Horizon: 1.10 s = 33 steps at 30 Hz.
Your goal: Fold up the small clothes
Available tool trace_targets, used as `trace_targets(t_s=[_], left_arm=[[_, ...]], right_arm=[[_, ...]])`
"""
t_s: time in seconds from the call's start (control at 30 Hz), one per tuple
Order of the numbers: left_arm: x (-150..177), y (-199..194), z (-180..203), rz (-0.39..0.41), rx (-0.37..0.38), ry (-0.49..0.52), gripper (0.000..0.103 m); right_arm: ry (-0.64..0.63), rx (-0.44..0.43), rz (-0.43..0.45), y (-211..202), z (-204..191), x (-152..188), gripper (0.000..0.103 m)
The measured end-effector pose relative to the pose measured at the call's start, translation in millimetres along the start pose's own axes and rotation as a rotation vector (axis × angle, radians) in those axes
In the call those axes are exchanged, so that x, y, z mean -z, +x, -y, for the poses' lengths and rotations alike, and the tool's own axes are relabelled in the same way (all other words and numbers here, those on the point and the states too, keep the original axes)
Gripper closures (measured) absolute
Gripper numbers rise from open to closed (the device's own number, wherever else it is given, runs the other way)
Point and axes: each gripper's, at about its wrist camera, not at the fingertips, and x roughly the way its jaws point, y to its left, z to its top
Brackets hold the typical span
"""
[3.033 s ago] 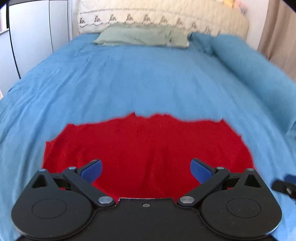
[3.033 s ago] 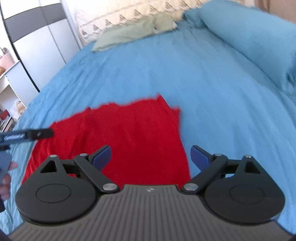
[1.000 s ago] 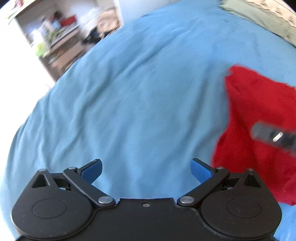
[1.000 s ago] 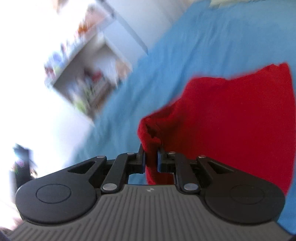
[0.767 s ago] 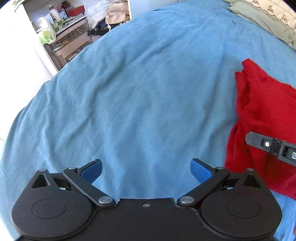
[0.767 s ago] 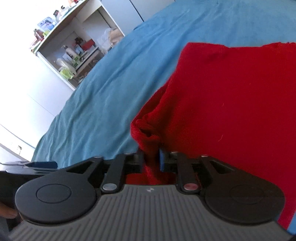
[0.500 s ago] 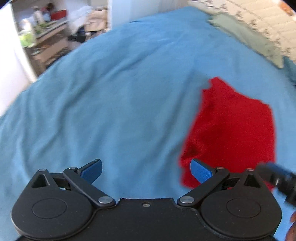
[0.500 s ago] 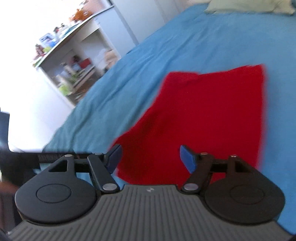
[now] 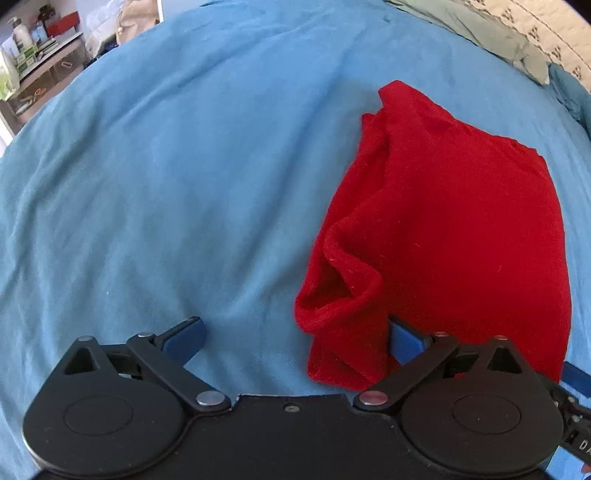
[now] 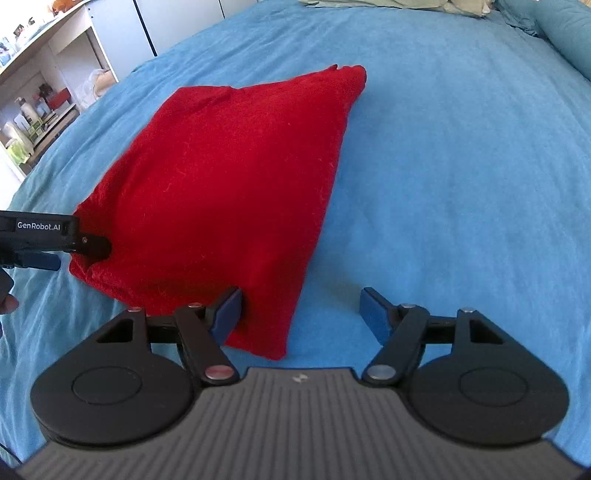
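Observation:
A red garment (image 9: 443, 229) lies folded over on the blue bedsheet (image 9: 166, 166), with a loose rumpled fold at its near left corner. My left gripper (image 9: 295, 339) is open, its right finger against that near corner. In the right wrist view the red garment (image 10: 229, 177) lies left of centre. My right gripper (image 10: 301, 312) is open, its left finger resting on the garment's near right corner. The left gripper also shows in the right wrist view (image 10: 55, 240) at the garment's left edge.
Green-grey pillows (image 9: 480, 26) and a patterned headboard cover (image 9: 554, 26) lie at the bed's far end. A blue bolster (image 10: 561, 33) lies along the far right. White shelves with bottles (image 10: 33, 103) stand beside the bed at left.
My right gripper let go of the red garment's corner and opened. The garment now lies folded over. Both grippers have come to its near edge.

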Motion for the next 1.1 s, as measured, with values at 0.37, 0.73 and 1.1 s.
trace_targets(t_s=[0.37, 0.73, 1.1], left_arm=[[-72, 7, 27, 0.075, 0.262, 0.26, 0.002], [-94, 40, 30, -0.011, 0.399, 0.239, 0.02], [-93, 36, 47, -0.009, 0.353, 0.277, 0.057]], right_arm=[[0.148, -0.137, -0.022, 0, 35, -73, 0.003], [0.257, -0.21, -0.039, 48, 51, -96, 0.008], [0.337, -0.27, -0.039, 66, 45, -93, 0.046]])
